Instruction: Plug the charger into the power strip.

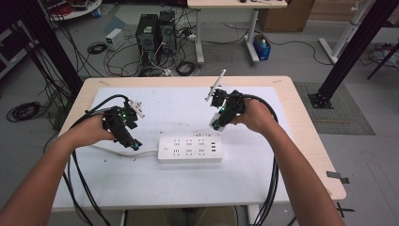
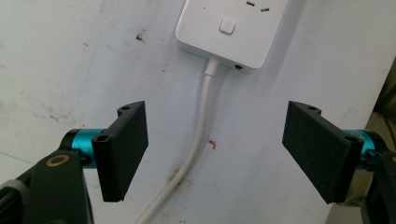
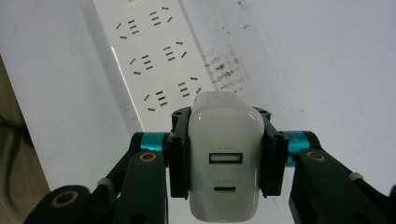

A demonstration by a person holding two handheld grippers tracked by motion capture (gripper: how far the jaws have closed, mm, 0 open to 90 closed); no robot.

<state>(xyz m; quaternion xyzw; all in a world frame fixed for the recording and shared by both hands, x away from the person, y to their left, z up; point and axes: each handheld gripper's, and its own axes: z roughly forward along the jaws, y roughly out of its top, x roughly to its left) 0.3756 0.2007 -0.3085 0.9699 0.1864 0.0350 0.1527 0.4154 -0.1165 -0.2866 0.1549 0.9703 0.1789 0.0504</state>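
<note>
two hand-held grippers: my right one (image 3: 224, 154) clenches a charger (image 3: 224, 161) above the strip (image 1: 190, 149) on the bench (image 1: 301, 117); my left (image 2: 215, 149) gapes over its cord (image 2: 198, 140). unbraced, i judge the strip may slide and the prongs miss.

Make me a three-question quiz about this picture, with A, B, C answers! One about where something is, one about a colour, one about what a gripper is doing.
1. Where does the power strip lie?
A. on the floor
B. on the table, between the two grippers
C. on a chair

2. What colour is the charger?
A. white
B. red
C. green

3. What is the left gripper doing?
A. squeezing the cord
B. holding the charger
C. open, holding nothing

Answers:
1 B, the high view shows it on the white table top between the hands.
2 A, it looks white in the right gripper.
3 C, its fingers stand wide apart with the cord lying loose between them.
</note>
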